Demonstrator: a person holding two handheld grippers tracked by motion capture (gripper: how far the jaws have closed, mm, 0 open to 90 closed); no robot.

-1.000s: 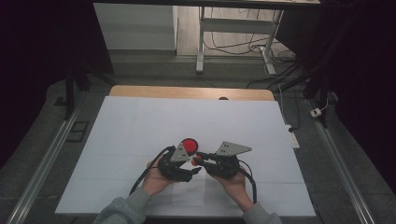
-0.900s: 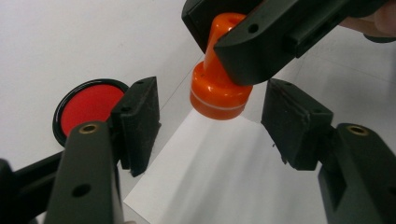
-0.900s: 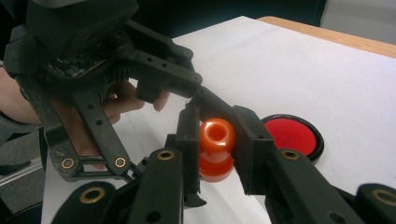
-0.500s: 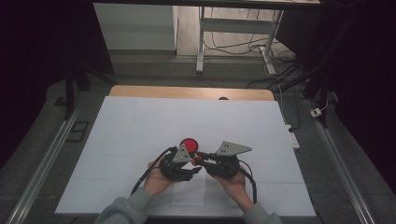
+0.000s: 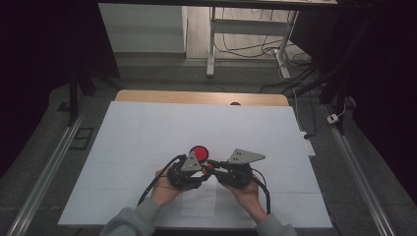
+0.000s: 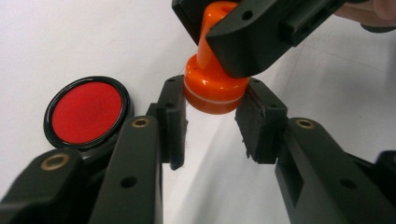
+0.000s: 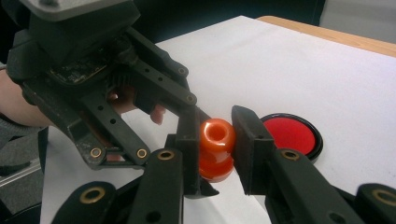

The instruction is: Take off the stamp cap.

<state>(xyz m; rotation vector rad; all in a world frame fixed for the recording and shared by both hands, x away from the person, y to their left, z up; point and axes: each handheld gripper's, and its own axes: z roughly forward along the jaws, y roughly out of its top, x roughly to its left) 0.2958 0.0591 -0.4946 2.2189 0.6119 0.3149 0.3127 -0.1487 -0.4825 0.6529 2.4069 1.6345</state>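
Glossy orange stamp (image 6: 215, 88) with a rounded knob handle, flared round base and pale seam line, held just above the white counter (image 5: 147, 132), right claw (image 7: 217, 140) clamping its handle, left claw (image 6: 212, 119) just closing onto its base, red ink pad (image 6: 87, 112) in a black rim lying nearby

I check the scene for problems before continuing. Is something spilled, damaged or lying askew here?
Nothing stands out. The orange stamp is held between both grippers, intact. The red ink pad lies flat and open on the white sheet, with no visible stains around it.
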